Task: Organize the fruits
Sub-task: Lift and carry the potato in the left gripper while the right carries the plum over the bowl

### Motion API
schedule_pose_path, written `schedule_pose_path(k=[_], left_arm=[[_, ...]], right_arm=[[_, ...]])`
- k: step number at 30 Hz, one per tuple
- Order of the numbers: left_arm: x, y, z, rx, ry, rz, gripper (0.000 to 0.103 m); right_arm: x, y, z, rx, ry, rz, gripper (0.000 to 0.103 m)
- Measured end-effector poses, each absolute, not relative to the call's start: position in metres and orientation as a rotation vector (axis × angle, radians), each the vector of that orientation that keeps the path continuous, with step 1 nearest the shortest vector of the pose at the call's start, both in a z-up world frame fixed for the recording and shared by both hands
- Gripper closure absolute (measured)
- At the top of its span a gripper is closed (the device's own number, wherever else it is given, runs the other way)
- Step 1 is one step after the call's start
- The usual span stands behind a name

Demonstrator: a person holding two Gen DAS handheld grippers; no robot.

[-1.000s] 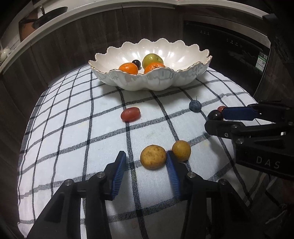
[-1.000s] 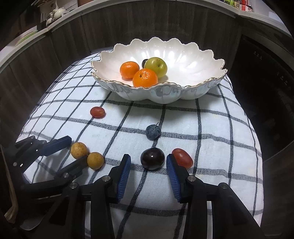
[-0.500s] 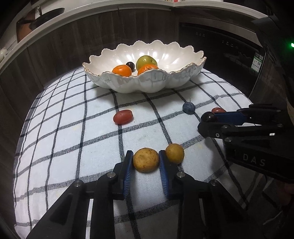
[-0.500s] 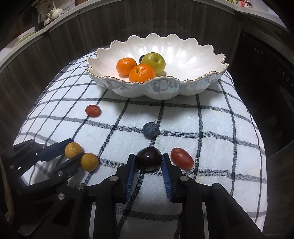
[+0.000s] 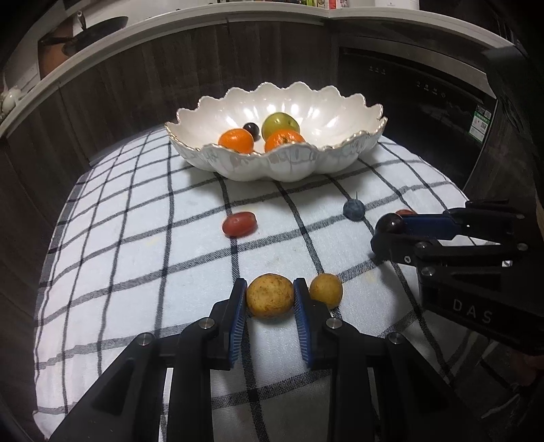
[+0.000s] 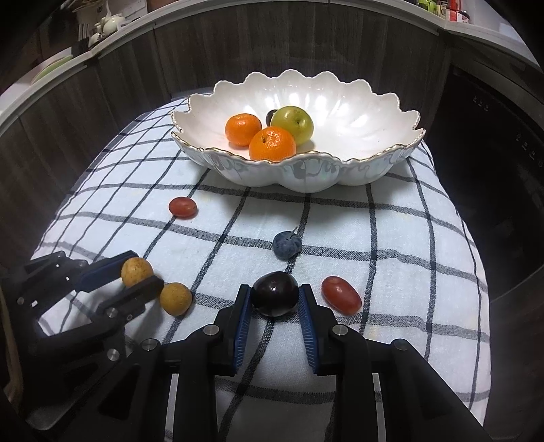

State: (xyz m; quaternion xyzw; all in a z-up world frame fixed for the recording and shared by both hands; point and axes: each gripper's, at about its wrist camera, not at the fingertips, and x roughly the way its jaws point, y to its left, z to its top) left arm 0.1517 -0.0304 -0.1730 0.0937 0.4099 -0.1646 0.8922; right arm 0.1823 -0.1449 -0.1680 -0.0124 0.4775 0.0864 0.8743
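Surface: checked cloth before dark cabinets | Landmark: white bowl | We clamp the left gripper on a brown fruit, the right gripper on a dark plum, both on the cloth near the bowl.

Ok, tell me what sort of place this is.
Most likely a home kitchen: a curved countertop over dark wood cabinets, a built-in appliance with control icons, and teaware on the counter.

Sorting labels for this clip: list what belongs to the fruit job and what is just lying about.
Job:
- bowl
- brown fruit in left gripper
- dark plum in right gripper
- loose fruits on cloth

Lying about:
- pan
- teapot
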Motion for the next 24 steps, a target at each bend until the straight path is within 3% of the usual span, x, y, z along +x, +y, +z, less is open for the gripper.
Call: schedule_pose_path(k=[24], left_arm=[[0.148,-0.021,-0.132,0.141,0.799,-0.293,0.075]], right_arm=[[0.17,-0.142,-0.128,-0.037,0.91,0.187,0.074]])
